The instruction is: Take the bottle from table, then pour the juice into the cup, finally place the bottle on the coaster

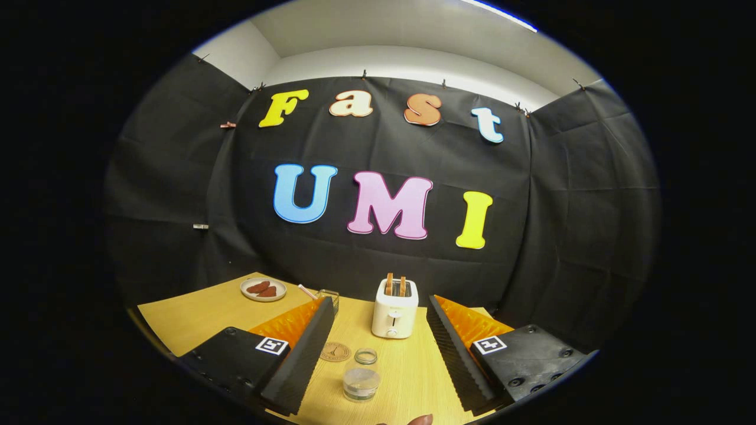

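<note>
Between spread fingers [375,354]: clear round cup [361,383] (glassy), round coaster [335,352].

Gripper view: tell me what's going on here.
A person holds the gripper above a wooden table, jaws open and gripping nothing. Between the jaws lie a coaster, a small clear ring and a clear cup. Beyond them stands a toaster with toast in it, and a plate sits further off. Nothing has been picked up or poured yet.
</note>
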`<state>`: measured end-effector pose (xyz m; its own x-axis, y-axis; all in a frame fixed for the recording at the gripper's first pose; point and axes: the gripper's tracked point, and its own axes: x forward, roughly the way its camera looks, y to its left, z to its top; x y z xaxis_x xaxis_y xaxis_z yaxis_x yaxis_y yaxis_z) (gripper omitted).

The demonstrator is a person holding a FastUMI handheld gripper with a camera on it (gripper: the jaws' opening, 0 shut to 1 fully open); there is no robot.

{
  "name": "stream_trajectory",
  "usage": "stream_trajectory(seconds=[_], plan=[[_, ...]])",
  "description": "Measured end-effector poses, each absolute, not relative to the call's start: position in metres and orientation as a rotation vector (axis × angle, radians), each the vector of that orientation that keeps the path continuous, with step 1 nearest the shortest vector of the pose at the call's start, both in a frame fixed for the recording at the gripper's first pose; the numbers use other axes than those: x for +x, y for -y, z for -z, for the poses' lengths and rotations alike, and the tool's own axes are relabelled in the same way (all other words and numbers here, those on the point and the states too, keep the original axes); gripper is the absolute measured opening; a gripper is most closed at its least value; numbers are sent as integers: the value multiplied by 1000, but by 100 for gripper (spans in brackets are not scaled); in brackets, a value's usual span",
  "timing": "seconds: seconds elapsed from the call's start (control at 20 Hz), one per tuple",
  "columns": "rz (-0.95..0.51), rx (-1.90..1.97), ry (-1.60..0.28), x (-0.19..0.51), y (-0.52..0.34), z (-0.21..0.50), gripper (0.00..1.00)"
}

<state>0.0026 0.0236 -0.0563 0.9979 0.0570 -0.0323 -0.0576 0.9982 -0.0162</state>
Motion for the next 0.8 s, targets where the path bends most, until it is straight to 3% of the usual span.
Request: stream_trajectory(seconds=[0.3, 0.8], plan=[[-107, -31, -24, 13, -47, 126, 97], [-67, 42, -161, 38, -43, 259, 98]])
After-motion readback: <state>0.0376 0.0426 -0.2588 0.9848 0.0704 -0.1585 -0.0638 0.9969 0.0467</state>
